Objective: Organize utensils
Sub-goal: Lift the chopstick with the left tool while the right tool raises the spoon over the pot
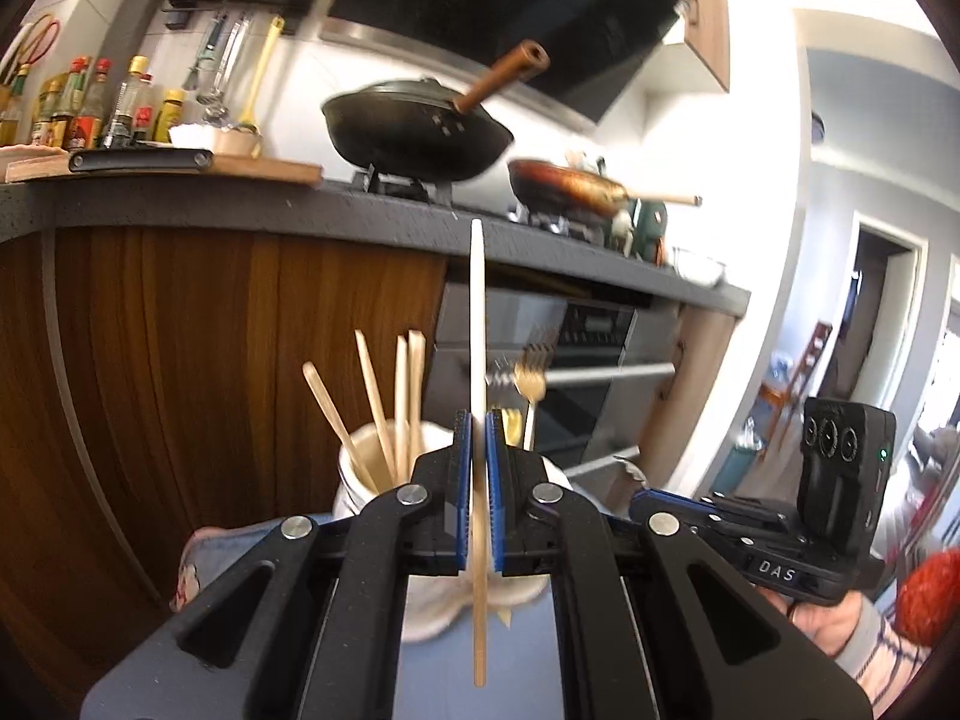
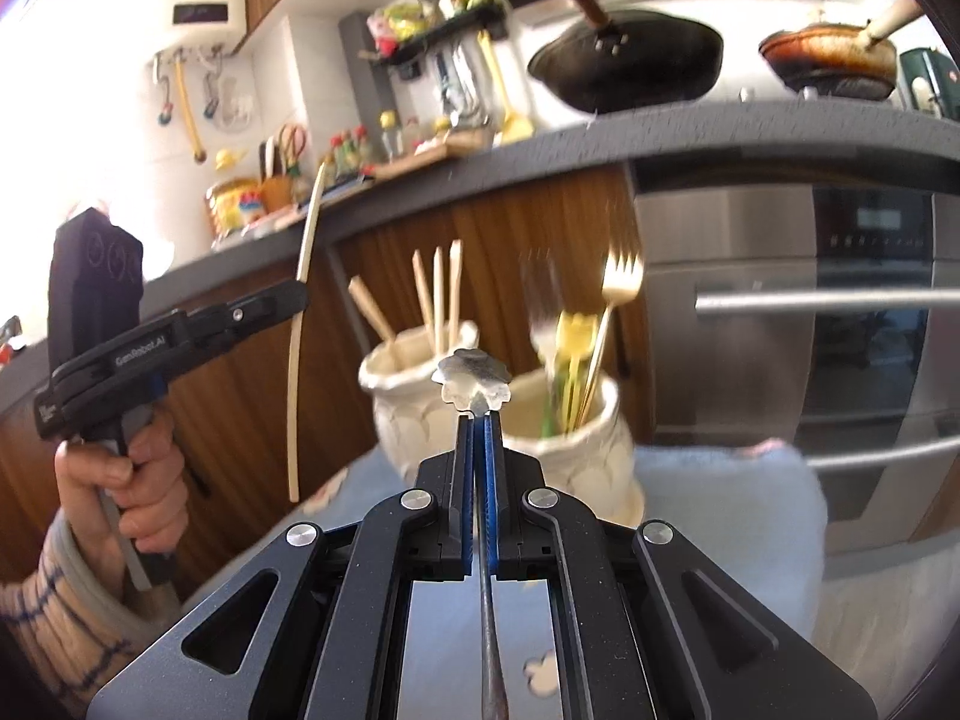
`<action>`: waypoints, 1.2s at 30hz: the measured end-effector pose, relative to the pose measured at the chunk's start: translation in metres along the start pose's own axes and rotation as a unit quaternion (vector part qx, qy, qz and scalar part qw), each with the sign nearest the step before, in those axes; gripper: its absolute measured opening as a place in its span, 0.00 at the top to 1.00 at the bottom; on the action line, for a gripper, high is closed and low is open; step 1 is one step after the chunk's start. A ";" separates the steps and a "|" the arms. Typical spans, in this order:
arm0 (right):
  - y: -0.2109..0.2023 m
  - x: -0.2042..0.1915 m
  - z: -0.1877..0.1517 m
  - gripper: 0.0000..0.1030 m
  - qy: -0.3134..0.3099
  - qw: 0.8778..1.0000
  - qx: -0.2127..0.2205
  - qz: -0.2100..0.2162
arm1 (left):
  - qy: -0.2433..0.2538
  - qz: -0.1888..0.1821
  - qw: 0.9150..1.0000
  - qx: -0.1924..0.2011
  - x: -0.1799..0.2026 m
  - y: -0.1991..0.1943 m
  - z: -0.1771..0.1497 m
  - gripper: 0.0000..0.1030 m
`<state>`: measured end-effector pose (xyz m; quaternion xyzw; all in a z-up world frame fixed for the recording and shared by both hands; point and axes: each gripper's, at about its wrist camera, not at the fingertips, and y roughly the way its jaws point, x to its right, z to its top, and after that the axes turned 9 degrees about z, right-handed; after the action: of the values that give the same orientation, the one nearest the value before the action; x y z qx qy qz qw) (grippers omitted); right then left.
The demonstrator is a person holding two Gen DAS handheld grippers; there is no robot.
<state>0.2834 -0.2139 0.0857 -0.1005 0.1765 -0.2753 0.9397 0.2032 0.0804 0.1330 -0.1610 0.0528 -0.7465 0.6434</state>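
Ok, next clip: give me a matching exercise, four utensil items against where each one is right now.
Items:
1. single chopstick
2. flower-ended metal utensil
3. gold fork
4. bundle of wooden chopsticks

Places:
A. standing in the right-hand cream holder
B. clamped in the right gripper
C. standing in the left-hand cream holder
D. clamped in the left gripper

Pairs: 1-D, 2-B, 3-A, 4-C
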 end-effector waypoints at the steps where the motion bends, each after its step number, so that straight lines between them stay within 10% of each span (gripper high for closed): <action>1: 0.002 0.001 0.003 0.96 0.001 1.000 0.006 -0.001 | -0.005 0.000 1.000 0.002 -0.003 0.002 0.003 0.95; 16: 0.031 0.011 0.062 0.96 0.007 0.994 0.105 -0.014 | -0.044 -0.002 0.997 0.065 -0.017 0.036 0.038 0.95; 25: 0.030 0.019 0.077 0.96 0.027 0.985 0.170 -0.020 | -0.025 0.060 0.989 0.134 0.005 0.041 0.030 0.95; 36: 0.049 0.024 0.067 0.96 -0.002 0.977 0.200 -0.076 | -0.003 0.092 0.989 0.113 0.004 0.056 0.004 0.95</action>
<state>0.3519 -0.1804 0.1259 0.0759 0.1080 -0.3758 0.9172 0.2563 0.0673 0.1214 -0.0835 -0.0194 -0.6850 0.7235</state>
